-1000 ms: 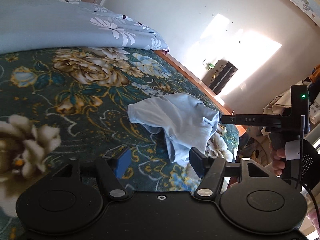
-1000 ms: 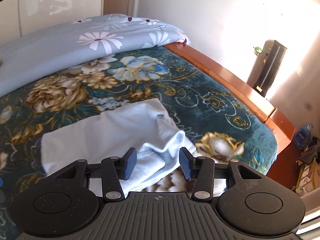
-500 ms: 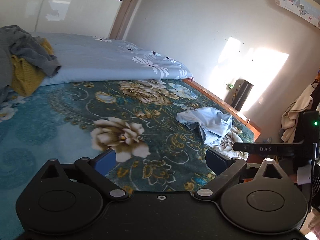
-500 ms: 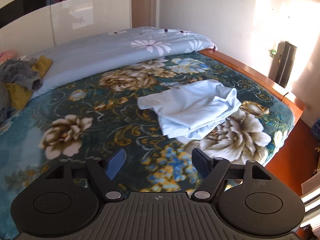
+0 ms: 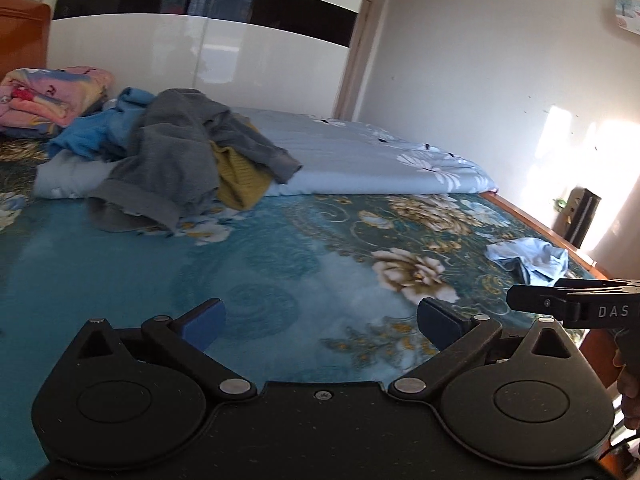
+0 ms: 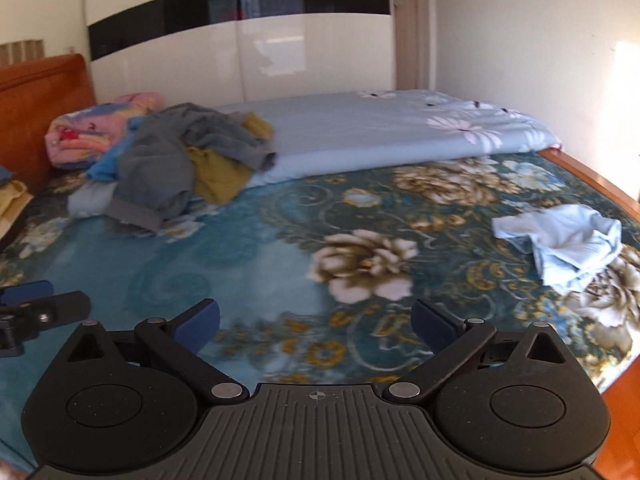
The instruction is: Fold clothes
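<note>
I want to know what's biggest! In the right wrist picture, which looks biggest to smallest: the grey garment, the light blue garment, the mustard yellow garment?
1. grey garment, draped over the pile.
2. light blue garment, alone near the bed's right edge, though it lies nearer the camera, so this ranking is unsure.
3. mustard yellow garment, partly hidden under the grey one.

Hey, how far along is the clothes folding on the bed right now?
Done, roughly: the light blue garment lies loosely bundled near the bed's foot edge, not neatly flat. In hand: nothing. The left gripper and right gripper are both empty, their jaws having just opened wide. Left: the pile by the headboard, with a grey garment, a mustard one and a blue one, looks unfolded.
</note>
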